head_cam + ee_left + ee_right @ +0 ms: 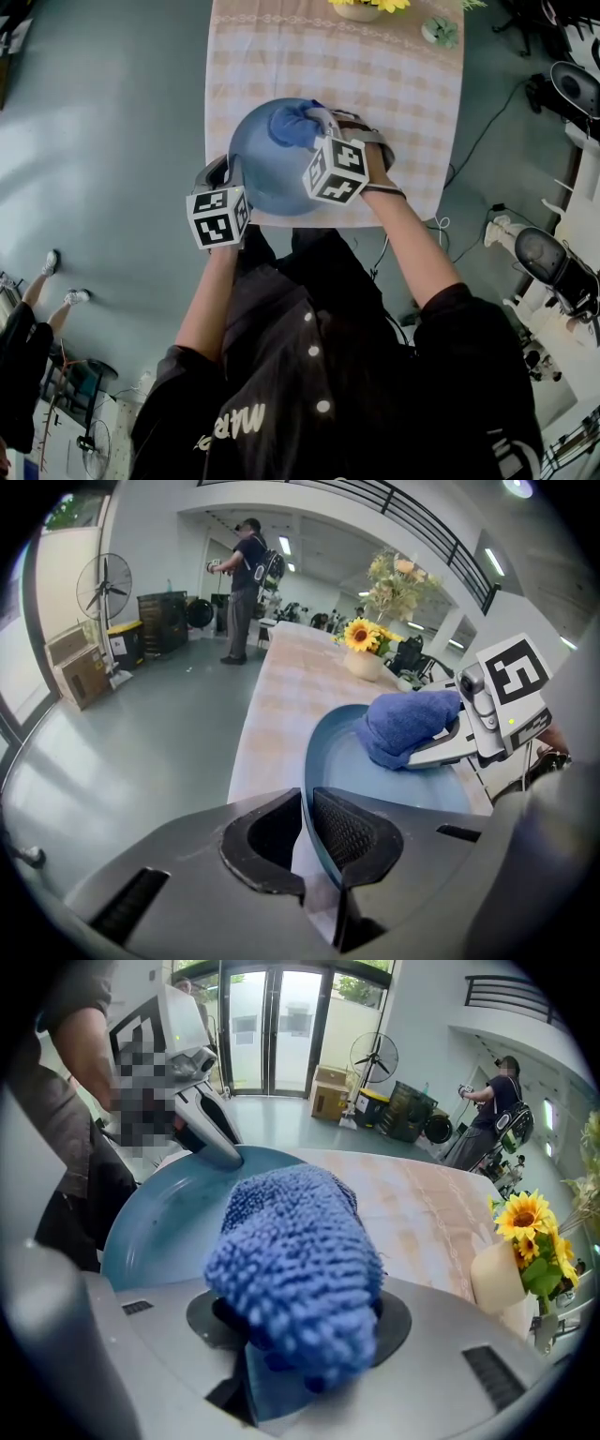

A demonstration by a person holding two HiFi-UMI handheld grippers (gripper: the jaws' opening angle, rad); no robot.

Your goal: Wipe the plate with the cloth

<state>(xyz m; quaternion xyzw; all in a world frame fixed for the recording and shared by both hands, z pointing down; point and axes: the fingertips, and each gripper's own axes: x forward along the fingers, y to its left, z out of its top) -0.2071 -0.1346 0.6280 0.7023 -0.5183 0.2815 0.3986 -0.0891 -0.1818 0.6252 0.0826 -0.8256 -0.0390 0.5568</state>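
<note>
1. Tabletop [394, 84], checked cover, lies below and beyond both sets of jaws.
2. Plate [262, 178], blue and round, is lifted and tilted over the tabletop's near edge. Its near rim sits between the left jaws and its face is turned to the right jaws.
3. Left gripper [307, 829]: jaws closed tight on the plate rim, one pad on each side of it.
4. Right gripper [300, 1330]: jaws clamped on the cloth, just beyond the left jaws, over the plate.
5. Cloth [295, 1269], a blue fluffy wad, bulges out ahead of the right jaws. It lies against the plate's face near the far rim.
6. Sunflower vase [502, 1274] stands on the tabletop, well beyond the right jaws and off to their right.
</note>
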